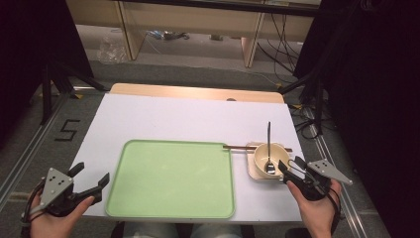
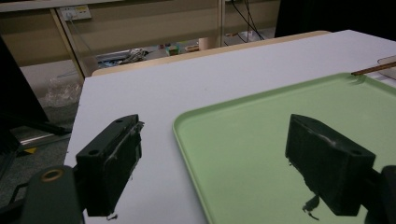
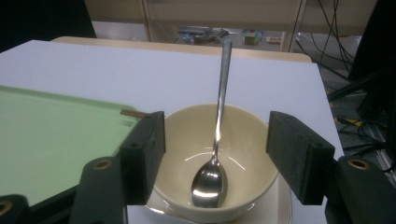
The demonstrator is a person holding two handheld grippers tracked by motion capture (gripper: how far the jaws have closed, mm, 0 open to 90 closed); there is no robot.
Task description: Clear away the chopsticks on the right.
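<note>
1. Right claw (image 1: 289,171) sits wide open right at the near side of the cream bowl (image 1: 270,159), jaws spread level with the rim on either side, not pressing on it.
2. The bowl stands on a little square plate (image 1: 251,167) just right of the green tray (image 1: 171,179) on the white bench (image 1: 173,116). A metal spoon (image 3: 215,154) leans inside the bowl, handle pointing away.
3. Chopsticks (image 1: 237,147) lie behind the bowl.
4. Left claw (image 1: 91,181) is open too, holding nothing, at the tray's left edge.
</note>
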